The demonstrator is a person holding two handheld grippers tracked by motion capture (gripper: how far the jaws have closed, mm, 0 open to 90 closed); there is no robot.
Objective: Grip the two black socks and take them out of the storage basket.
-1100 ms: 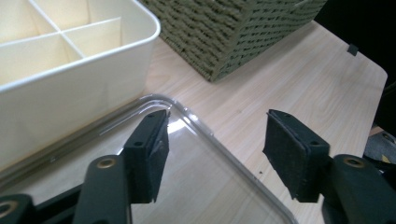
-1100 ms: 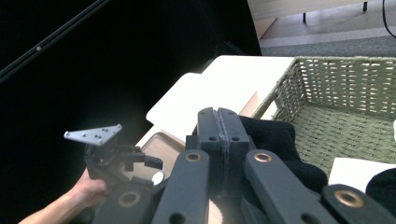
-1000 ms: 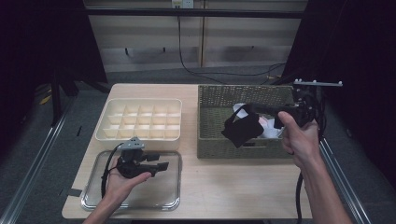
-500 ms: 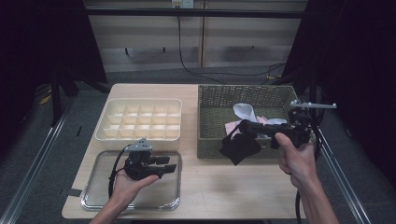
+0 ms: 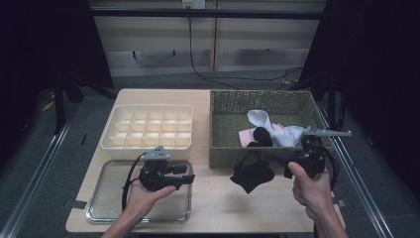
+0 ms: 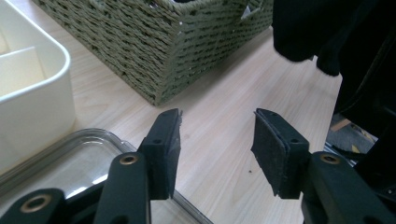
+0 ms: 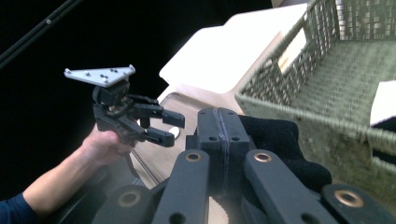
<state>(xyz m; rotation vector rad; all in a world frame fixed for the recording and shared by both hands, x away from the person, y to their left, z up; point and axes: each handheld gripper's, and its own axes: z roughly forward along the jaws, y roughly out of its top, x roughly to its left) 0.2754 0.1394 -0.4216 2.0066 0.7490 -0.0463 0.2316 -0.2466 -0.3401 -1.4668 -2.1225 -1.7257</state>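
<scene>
High view: right gripper (image 5: 270,159) clamping black sock (image 5: 251,174), dangling it over table (image 5: 218,203) just outside wicker basket (image 5: 220,144), likely heading for handover; basket holding white, pink, black garments; divided organizer (image 5: 148,144) sitting bare

Left gripper view: left gripper (image 6: 215,140) gaping, jaws just widening, nothing between, waiting above metal tray (image 6: 70,163)

Right gripper view: jaws pinching sock (image 7: 280,140) beside basket rim
</scene>
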